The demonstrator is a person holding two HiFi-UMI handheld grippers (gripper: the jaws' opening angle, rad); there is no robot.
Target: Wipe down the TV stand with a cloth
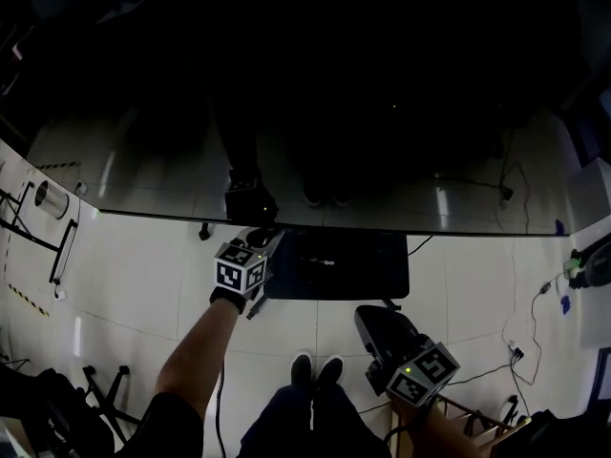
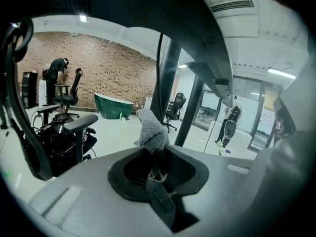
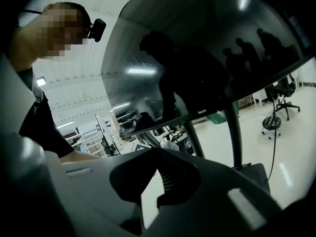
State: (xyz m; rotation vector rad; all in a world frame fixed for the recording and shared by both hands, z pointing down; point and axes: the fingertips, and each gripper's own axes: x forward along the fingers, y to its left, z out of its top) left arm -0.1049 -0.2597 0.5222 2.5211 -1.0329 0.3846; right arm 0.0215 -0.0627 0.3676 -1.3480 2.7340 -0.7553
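From the head view I look down on the dark TV screen [image 1: 315,113] and the black base of its stand [image 1: 336,265] on the pale floor. My left gripper [image 1: 260,240] hovers at the base's left end, shut on a small grey cloth [image 2: 150,131] that sticks up from between the jaws. The left gripper view shows the stand's dark posts [image 2: 190,110] just beyond the cloth. My right gripper [image 1: 368,319] hangs lower right of the base, shut with nothing in it. The right gripper view looks up at the screen [image 3: 207,58], a post [image 3: 236,132] and the base [image 3: 256,169].
My shoes [image 1: 316,370] stand just in front of the base. Cables [image 1: 520,337] run across the floor at right, and a metal frame [image 1: 43,222] stands at left. Office chairs [image 2: 66,132] and a green tub [image 2: 113,106] sit by a brick wall, where a person [image 2: 55,73] stands far off.
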